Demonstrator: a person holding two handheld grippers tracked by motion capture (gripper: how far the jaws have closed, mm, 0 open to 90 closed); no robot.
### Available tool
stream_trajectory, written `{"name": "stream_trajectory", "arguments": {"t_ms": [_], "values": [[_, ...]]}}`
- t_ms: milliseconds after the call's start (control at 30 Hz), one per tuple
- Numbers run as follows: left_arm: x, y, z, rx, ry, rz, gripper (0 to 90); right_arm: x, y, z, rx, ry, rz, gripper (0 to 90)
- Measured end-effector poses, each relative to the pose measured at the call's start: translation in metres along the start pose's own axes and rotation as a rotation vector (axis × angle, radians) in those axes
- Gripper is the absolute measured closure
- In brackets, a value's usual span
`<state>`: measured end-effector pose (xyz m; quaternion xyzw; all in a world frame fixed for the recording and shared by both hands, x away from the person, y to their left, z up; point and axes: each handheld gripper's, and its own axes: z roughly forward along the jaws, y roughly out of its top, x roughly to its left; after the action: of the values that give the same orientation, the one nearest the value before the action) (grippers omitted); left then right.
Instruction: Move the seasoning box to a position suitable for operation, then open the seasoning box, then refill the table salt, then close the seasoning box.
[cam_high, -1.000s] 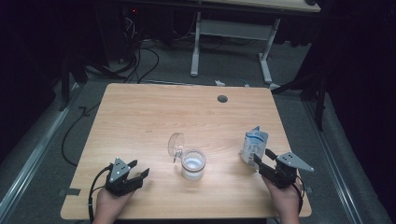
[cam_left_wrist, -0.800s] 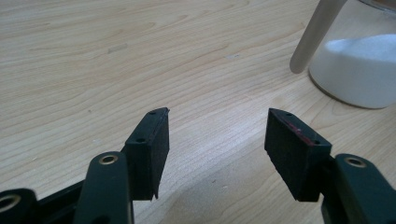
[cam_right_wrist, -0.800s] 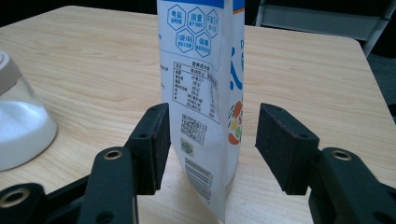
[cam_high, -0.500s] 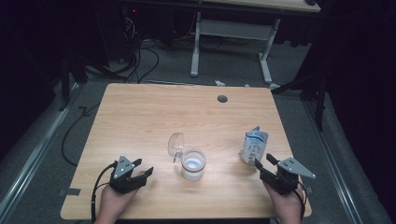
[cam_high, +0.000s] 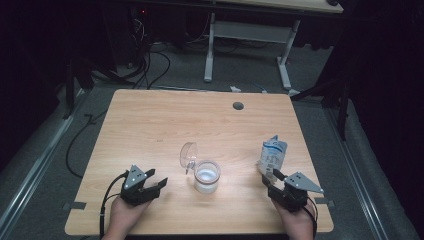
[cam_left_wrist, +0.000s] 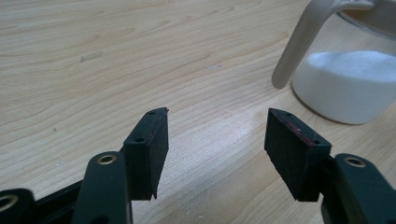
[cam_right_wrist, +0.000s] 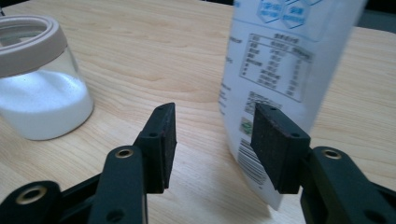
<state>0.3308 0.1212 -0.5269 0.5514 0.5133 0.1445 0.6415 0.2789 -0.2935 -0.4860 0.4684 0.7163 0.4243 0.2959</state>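
A clear jar (cam_high: 206, 177) half full of white powder stands at the table's near middle, its hinged lid (cam_high: 188, 154) flipped open to the left. A white and blue printed pouch (cam_high: 272, 154) stands upright near the right edge. My left gripper (cam_high: 159, 184) rests open left of the jar, nothing between its pads. In the left gripper view (cam_left_wrist: 217, 116) the jar (cam_left_wrist: 345, 84) is ahead to the right. My right gripper (cam_high: 273, 176) sits just in front of the pouch's base. Its jaws (cam_right_wrist: 212, 109) have just been closing but still stand apart. The pouch (cam_right_wrist: 280, 60) shows just past the tips, and no pad presses it.
The wooden table (cam_high: 165, 125) has a round cable hole (cam_high: 238, 105) near its far edge. Bare wood lies behind and left of the jar. A strip of tape (cam_high: 75, 205) sits at the near left corner. Cables and another table's white legs (cam_high: 210, 50) lie on the floor beyond.
My right gripper has drawn back toward the near edge, away from the pouch's body, and its jaws stand narrower. The left gripper, jar and pouch have stayed in place.
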Motion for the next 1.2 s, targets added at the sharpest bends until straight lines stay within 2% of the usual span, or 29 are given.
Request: {"name": "stream_trajectory", "arguments": {"t_ms": [200, 500, 767, 900, 1067, 1200], "values": [[-0.002, -0.002, 0.0, -0.002, -0.002, 0.026, 43.3, 0.011, 0.0, 0.009, 0.011, 0.008, -0.016, 52.7], [-0.006, -0.004, 0.004, 0.0, 0.013, 0.012, 42.8, 0.021, -0.001, 0.019, 0.026, 0.034, -0.042, 52.8], [-0.012, -0.006, 0.009, -0.01, 0.033, 0.028, 40.0, 0.033, -0.002, 0.029, 0.04, 0.058, -0.058, 54.0], [-0.014, -0.006, 0.011, -0.01, 0.023, 0.018, 42.6, 0.041, -0.002, 0.034, 0.049, 0.064, -0.079, 56.9], [-0.016, -0.005, 0.011, -0.007, 0.015, 0.013, 47.1, 0.047, 0.0, 0.039, 0.049, 0.068, -0.071, 64.4], [-0.019, -0.003, 0.011, -0.01, -0.001, 0.005, 52.7, 0.054, 0.0, 0.043, 0.06, 0.08, -0.095, 72.1]]}}
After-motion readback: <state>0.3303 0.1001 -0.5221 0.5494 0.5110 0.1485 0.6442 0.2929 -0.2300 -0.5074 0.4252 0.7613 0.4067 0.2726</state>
